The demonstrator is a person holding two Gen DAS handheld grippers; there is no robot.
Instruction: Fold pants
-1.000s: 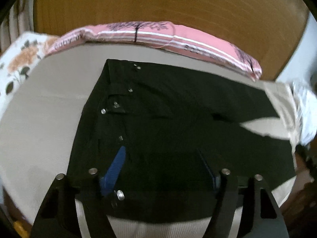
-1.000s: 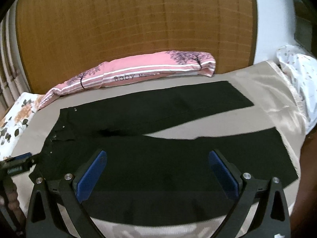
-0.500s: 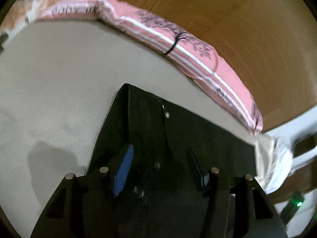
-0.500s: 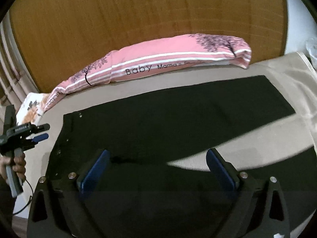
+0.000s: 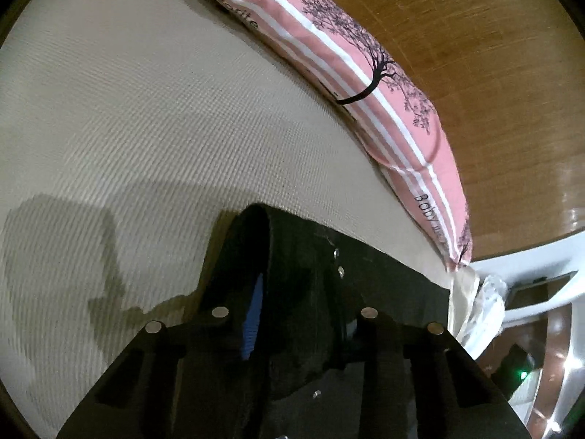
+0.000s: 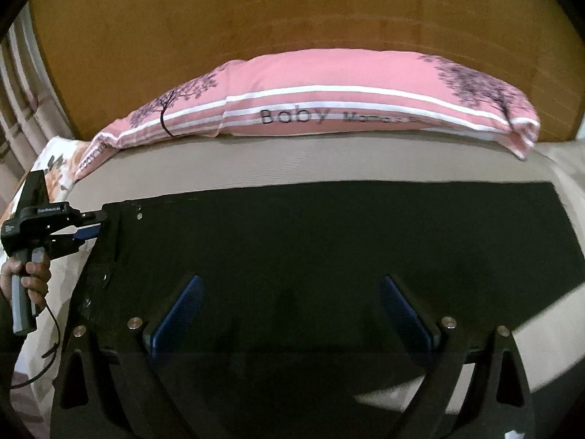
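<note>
Black pants (image 6: 329,241) lie flat on a beige bed sheet (image 6: 256,161), waistband to the left, legs running right. My left gripper (image 5: 292,314) sits at the far waistband corner, its blue pads either side of a raised fold of the black pants (image 5: 365,274). From the right wrist view the left gripper (image 6: 91,225) touches that corner, jaws narrow. My right gripper (image 6: 289,311) is open wide over the middle of the pants, nothing between its blue pads.
A long pink striped pillow (image 6: 329,98) lies along the wooden headboard (image 6: 292,11) behind the pants; it also shows in the left wrist view (image 5: 365,73). A floral pillow (image 6: 55,164) sits at far left. The bed's right edge (image 5: 460,292) drops to white furniture.
My left gripper moved from the near waistband up to the far waistband corner and narrowed around a fold of it. My right gripper moved forward over the pants, still open.
</note>
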